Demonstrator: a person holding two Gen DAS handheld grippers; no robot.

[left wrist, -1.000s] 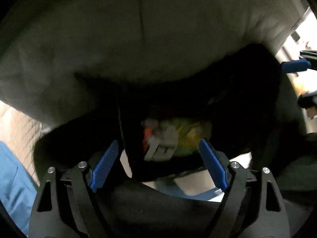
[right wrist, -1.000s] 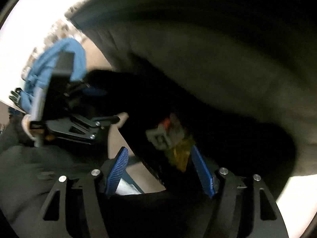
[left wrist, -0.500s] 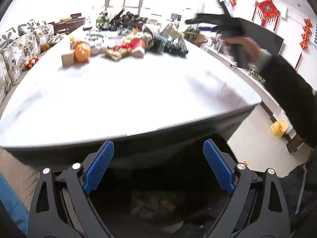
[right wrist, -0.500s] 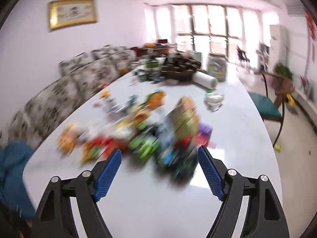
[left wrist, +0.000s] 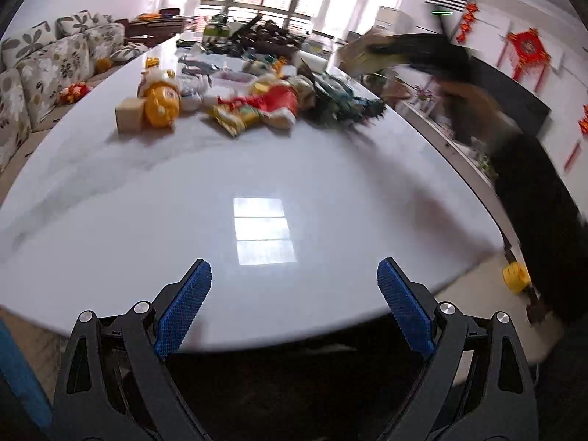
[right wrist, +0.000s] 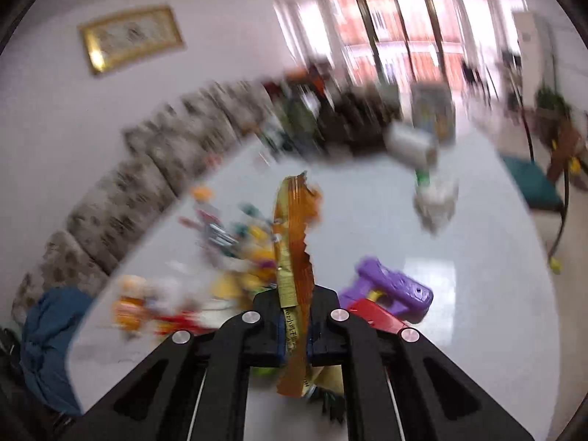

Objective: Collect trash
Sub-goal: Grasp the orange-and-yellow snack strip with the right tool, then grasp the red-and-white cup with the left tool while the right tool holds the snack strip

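Left wrist view: my left gripper [left wrist: 294, 301] hangs over the near edge of the white table [left wrist: 294, 183], fingers spread wide with nothing between the blue pads [left wrist: 183, 307].
Left view, far left: a floral sofa [left wrist: 44, 73] runs along the table's left side.
Left view, table centre-left: a tan box [left wrist: 129, 119] touches a yellow round toy [left wrist: 161, 104]; any print on them is too small to read.
Left view, table centre: a red and yellow packet heap [left wrist: 264, 106] lies beside a dark green crumpled heap [left wrist: 341, 104].
Left view, right: my right arm, blurred by motion, reaches across above the table's right edge; a red hanging ornament [left wrist: 529, 51] is on the wall and a yellow object [left wrist: 516, 276] sits on the floor.
Right wrist view: my right gripper [right wrist: 296, 334] is clenched on a gold and orange wrapper [right wrist: 294, 257], which stands up between the fingers, its torn edge at the top.
Wrapper writing: a line of small print runs along the gold strip; I cannot read it.
Right view, left: a framed picture [right wrist: 130, 36] on the wall and a blue cloth [right wrist: 47, 330] at the table's left edge, neither seen by the left camera.
Right view, right of wrapper: a purple toy gun [right wrist: 393, 290] lies on a red piece [right wrist: 375, 316], near the fingers; a white roll [right wrist: 411, 143] lies farther back.
Trash location: one wrapper in my right grip, above the table; the other items lie across the tabletop.
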